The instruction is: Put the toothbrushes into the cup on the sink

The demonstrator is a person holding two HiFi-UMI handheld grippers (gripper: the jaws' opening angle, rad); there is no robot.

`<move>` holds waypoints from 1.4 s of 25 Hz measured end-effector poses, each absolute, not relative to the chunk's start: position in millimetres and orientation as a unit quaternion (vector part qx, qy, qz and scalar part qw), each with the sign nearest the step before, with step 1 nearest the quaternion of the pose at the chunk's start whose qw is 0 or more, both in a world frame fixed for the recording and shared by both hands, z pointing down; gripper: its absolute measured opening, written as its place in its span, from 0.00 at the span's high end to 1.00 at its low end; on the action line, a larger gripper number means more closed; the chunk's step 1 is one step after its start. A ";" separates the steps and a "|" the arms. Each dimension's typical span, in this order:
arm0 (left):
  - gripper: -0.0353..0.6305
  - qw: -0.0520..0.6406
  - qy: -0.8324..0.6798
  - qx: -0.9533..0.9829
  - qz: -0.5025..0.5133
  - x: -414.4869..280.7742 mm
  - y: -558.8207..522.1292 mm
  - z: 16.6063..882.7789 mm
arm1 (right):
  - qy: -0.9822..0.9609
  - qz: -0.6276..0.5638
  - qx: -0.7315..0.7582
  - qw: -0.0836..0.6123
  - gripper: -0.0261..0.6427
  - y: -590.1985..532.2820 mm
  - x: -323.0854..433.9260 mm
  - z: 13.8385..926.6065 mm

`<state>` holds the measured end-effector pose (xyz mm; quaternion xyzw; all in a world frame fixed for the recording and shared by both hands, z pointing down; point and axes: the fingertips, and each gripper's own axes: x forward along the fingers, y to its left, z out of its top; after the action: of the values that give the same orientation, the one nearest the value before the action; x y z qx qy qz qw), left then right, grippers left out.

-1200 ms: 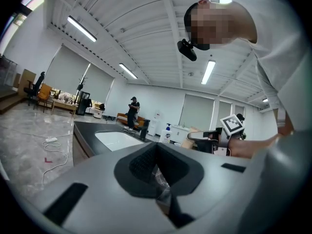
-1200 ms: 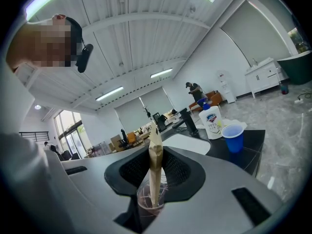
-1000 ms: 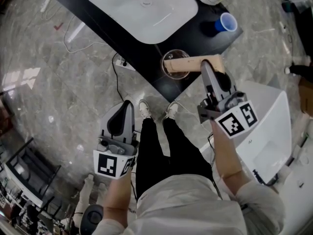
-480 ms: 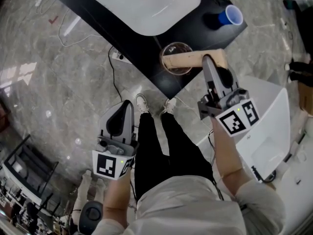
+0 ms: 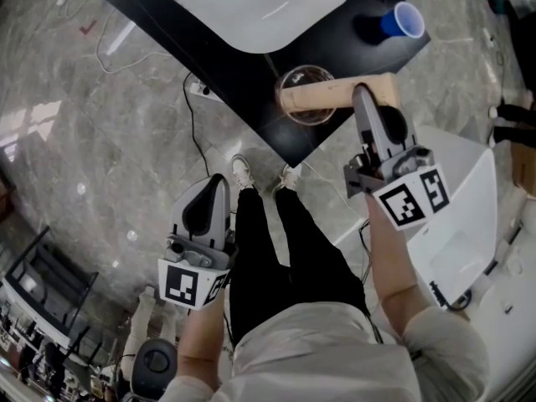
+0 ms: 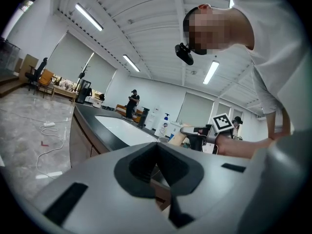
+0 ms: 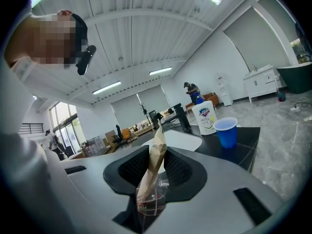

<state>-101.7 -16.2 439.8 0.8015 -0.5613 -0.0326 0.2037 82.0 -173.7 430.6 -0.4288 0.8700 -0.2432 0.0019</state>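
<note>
A tan paper-wrapped toothbrush (image 5: 322,97) lies slanted across a clear cup (image 5: 295,78) at the black counter's near edge. In the right gripper view its lower end sits inside the clear cup (image 7: 153,201). My right gripper (image 5: 360,92) straddles the wrapped toothbrush (image 7: 155,155). Its jaws have just been opening and now stand slightly off the wrap, which is still between them. My left gripper (image 5: 218,177) hangs low over the floor, left of the person's legs, shut and empty. In its own view the left gripper (image 6: 157,149) points toward the counter.
A white sink (image 5: 251,7) is set in the black counter (image 5: 226,65). A blue cup (image 5: 408,17) stands at the counter's right end, beside a soap bottle (image 7: 204,117). A white basin unit (image 5: 461,216) sits right of my right arm. A power strip with cables (image 5: 205,95) lies on the floor.
The head view has tilted, so the counter and sink sit higher in the picture. The right gripper stays at the cup with the wrapped toothbrush. The left gripper looks unmoved.
</note>
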 end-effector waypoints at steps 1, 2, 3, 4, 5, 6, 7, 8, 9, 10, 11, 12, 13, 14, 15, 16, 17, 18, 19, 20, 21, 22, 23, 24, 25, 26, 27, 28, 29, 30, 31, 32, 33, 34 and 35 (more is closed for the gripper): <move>0.94 0.205 -0.561 0.801 -0.033 -101.0 -15.2 440.5 | 0.870 -0.242 -0.430 -0.001 0.79 -174.6 82.3 431.7; 0.94 0.206 -0.560 0.802 -0.033 -100.2 -14.5 440.9 | 0.869 -0.241 -0.432 -0.002 0.78 -175.2 82.6 432.6; 0.94 0.207 -0.560 0.802 -0.033 -99.5 -13.9 441.1 | 0.869 -0.240 -0.432 -0.003 0.77 -175.5 82.7 433.2; 0.94 0.208 -0.560 0.802 -0.033 -99.2 -13.6 441.0 | 0.869 -0.240 -0.432 -0.004 0.77 -175.5 82.8 433.6; 0.94 0.208 -0.560 0.801 -0.033 -99.5 -13.5 440.8 | 0.869 -0.240 -0.432 -0.004 0.75 -175.4 82.5 434.1; 0.94 0.209 -0.561 0.800 -0.034 -100.2 -13.5 440.5 | 0.870 -0.240 -0.432 -0.005 0.73 -175.0 82.1 434.7; 0.94 0.210 -0.562 0.800 -0.034 -101.2 -13.5 440.2 | 0.870 -0.241 -0.430 -0.006 0.72 -174.5 81.5 435.6; 0.94 0.211 -0.562 0.799 -0.034 -102.0 -13.3 440.3 | 0.870 -0.243 -0.429 -0.007 0.70 -174.1 81.0 436.8; 0.94 0.211 -0.563 0.798 -0.033 -102.5 -12.9 440.7 | 0.870 -0.244 -0.429 -0.008 0.69 -173.6 80.9 438.2; 0.94 0.212 -0.563 0.798 -0.032 -102.5 -12.5 441.3 | 0.870 -0.244 -0.428 -0.010 0.69 -173.1 81.1 439.5; 0.94 0.213 -0.563 0.798 -0.031 -102.2 -12.0 442.1 | 0.870 -0.244 -0.428 -0.011 0.68 -172.6 81.5 440.4; 0.94 0.213 -0.563 0.798 -0.031 -101.6 -11.4 442.7 | 0.870 -0.243 -0.428 -0.013 0.68 -172.1 81.8 441.0; 0.94 0.213 -0.562 0.798 -0.031 -100.9 -11.1 443.1 | 0.871 -0.242 -0.428 -0.014 0.67 -171.5 82.0 441.4; 0.94 0.213 -0.562 0.799 -0.031 -100.3 -11.0 443.2 | 0.871 -0.241 -0.428 -0.015 0.67 -170.9 82.1 441.4; 0.94 0.213 -0.561 0.799 -0.031 -99.7 -11.2 443.2 | 0.871 -0.241 -0.428 -0.015 0.67 -170.4 82.2 441.4; 0.94 0.212 -0.560 0.800 -0.032 -99.3 -11.8 442.8 | 0.870 -0.242 -0.428 -0.016 0.67 -169.8 82.6 441.2; 0.94 0.211 -0.560 0.801 -0.032 -98.9 -12.6 442.0 | 0.870 -0.242 -0.429 -0.016 0.67 -169.0 83.2 440.7; 0.94 0.210 -0.559 0.801 -0.033 -98.5 -13.3 440.8 | 0.870 -0.243 -0.429 -0.017 0.67 -167.8 84.0 439.9; 0.94 0.209 -0.559 0.802 -0.034 -98.1 -13.7 439.4 | 0.870 -0.243 -0.428 -0.018 0.67 -166.2 85.0 439.0; 0.94 0.207 -0.559 0.803 -0.034 -97.8 -14.1 437.9 | 0.871 -0.243 -0.427 -0.019 0.67 -164.3 86.0 438.2; 0.94 0.205 -0.558 0.803 -0.035 -97.5 -14.4 436.6 | 0.871 -0.243 -0.427 -0.020 0.67 -162.5 87.1 437.7; 0.94 0.203 -0.558 0.804 -0.035 -97.1 -14.7 435.8 | 0.871 -0.242 -0.427 -0.021 0.67 -160.9 88.5 437.5; 0.94 0.202 -0.557 0.805 -0.035 -96.6 -14.8 435.1 | 0.871 -0.242 -0.428 -0.022 0.67 -159.6 90.3 437.2; 0.94 0.200 -0.557 0.805 -0.036 -95.8 -14.7 434.5 | 0.870 -0.241 -0.429 -0.022 0.67 -158.3 92.5 436.7; 0.94 0.199 -0.556 0.806 -0.036 -94.7 -14.2 433.7 | 0.869 -0.240 -0.432 -0.023 0.67 -157.0 95.1 435.9; 0.94 0.199 -0.555 0.807 -0.037 -93.4 -13.5 432.9 | 0.868 -0.239 -0.434 -0.024 0.67 -155.5 97.5 434.9; 0.94 0.198 -0.553 0.808 -0.037 -92.1 -12.7 432.1 | 0.868 -0.238 -0.436 -0.025 0.67 -153.9 99.4 433.8; 0.94 0.197 -0.552 0.810 -0.037 -91.1 -12.1 431.4 | 0.868 -0.237 -0.436 -0.027 0.67 -152.2 100.4 432.9; 0.94 0.196 -0.551 0.811 -0.038 -90.4 -11.6 430.8 | 0.868 -0.236 -0.435 -0.028 0.67 -150.2 100.8 432.1; 0.94 0.195 -0.550 0.811 -0.039 -90.0 -11.0 430.1 | 0.869 -0.236 -0.434 -0.030 0.67 -147.7 101.1 431.3; 0.94 0.193 -0.550 0.811 -0.040 -89.5 -10.4 429.3 | 0.870 -0.234 -0.433 -0.032 0.67 -144.9 101.9 430.1; 0.94 0.191 -0.551 0.811 -0.040 -88.9 -9.8 428.1 | 0.870 -0.232 -0.433 -0.034 0.67 -141.8 103.1 428.4; 0.94 0.189 -0.551 0.812 -0.040 -88.2 -9.4 426.7 | 0.871 -0.231 -0.433 -0.035 0.67 -138.9 104.7 426.4; 0.94 0.187 -0.552 0.812 -0.040 -87.6 -9.2 425.2 | 0.871 -0.229 -0.434 -0.036 0.67 -136.4 106.7 424.4; 0.94 0.184 -0.552 0.812 -0.040 -86.9 -9.3 423.5 | 0.870 -0.229 -0.435 -0.035 0.67 -134.4 108.8 422.4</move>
<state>-86.9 -9.3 423.5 0.8125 -0.5516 -0.0405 0.1841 108.8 -134.4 422.4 -0.4348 0.8702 -0.2292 -0.0353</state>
